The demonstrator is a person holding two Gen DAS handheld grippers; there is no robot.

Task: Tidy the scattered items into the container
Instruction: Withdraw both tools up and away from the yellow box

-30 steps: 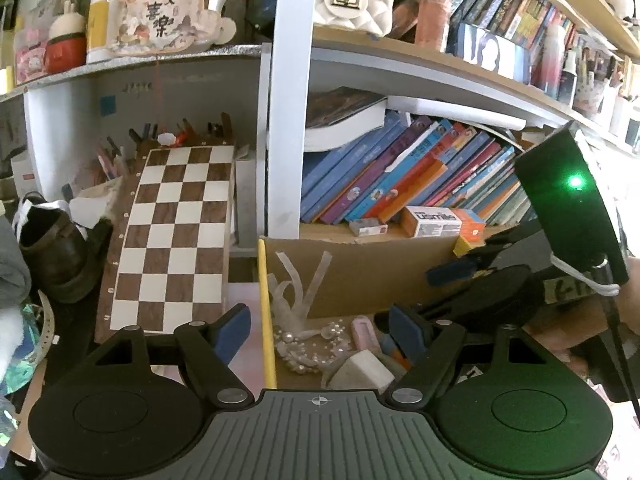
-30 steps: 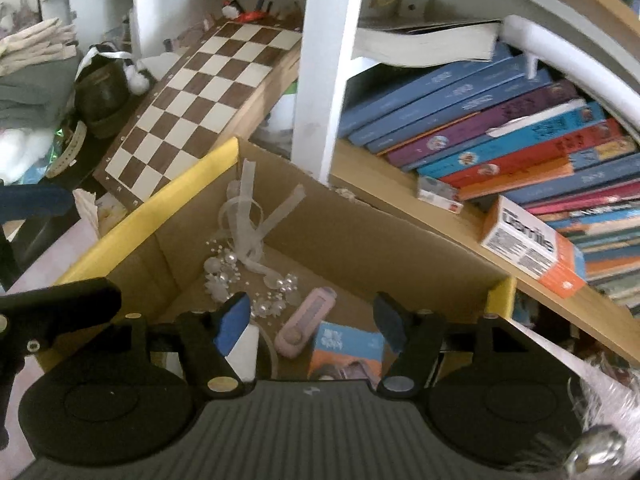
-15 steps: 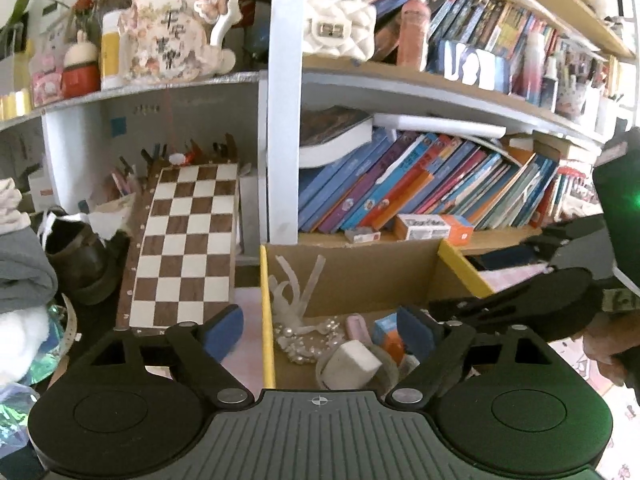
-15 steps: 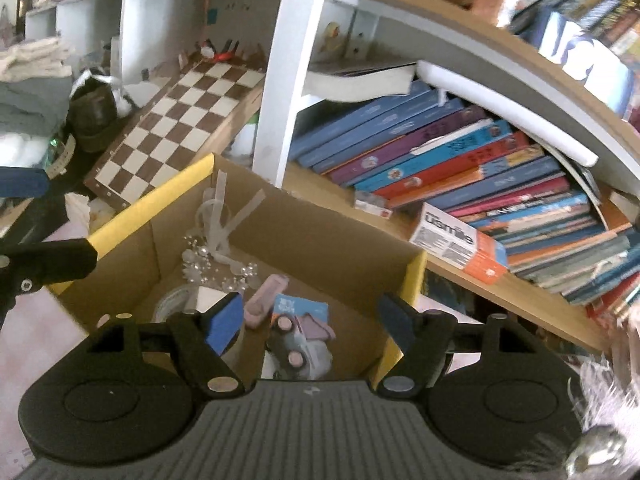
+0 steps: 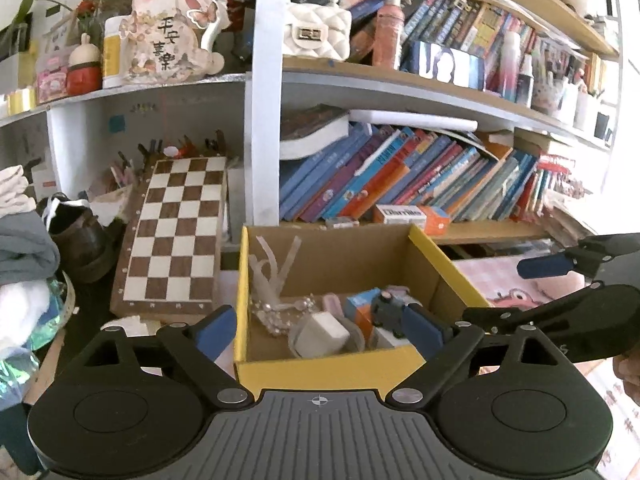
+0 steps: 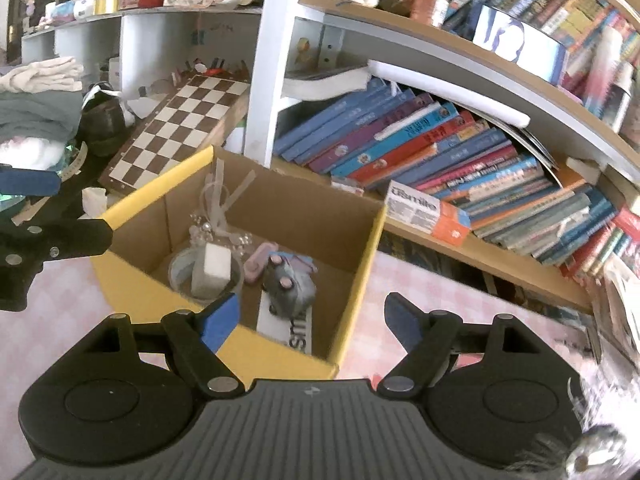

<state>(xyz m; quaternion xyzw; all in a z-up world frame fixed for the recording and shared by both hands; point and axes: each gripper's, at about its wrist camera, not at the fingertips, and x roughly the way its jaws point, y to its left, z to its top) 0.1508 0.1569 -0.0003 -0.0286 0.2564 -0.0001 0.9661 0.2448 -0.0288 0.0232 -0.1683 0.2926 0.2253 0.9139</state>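
A cardboard box with a yellow rim (image 5: 328, 368) (image 6: 132, 288) stands on the pink patterned floor in front of the bookshelf. Inside lie a white block (image 5: 324, 332) (image 6: 212, 268), a pearl-and-ribbon piece (image 5: 276, 280) (image 6: 220, 216), a pink item (image 6: 258, 266), a small blue and orange box (image 5: 360, 308) and a grey toy mouse (image 5: 386, 310) (image 6: 288, 284). My left gripper (image 5: 320, 330) hangs before the box's near wall, its jaws opening and its pads pressing on nothing. My right gripper (image 6: 312, 320) hovers over the box's right corner, jaws opening and empty.
A chessboard (image 5: 176, 236) leans to the left of the box. A brown shoe (image 5: 80, 240) and folded clothes (image 5: 20, 240) lie further left. Slanted books (image 5: 400, 184) and a toothpaste carton (image 5: 404, 213) fill the low shelf behind. Pink floor (image 6: 460, 320) extends right of the box.
Both grippers drew back from the box and their jaws widened. The right gripper swung out to the right. The grey toy mouse now shows inside the box.
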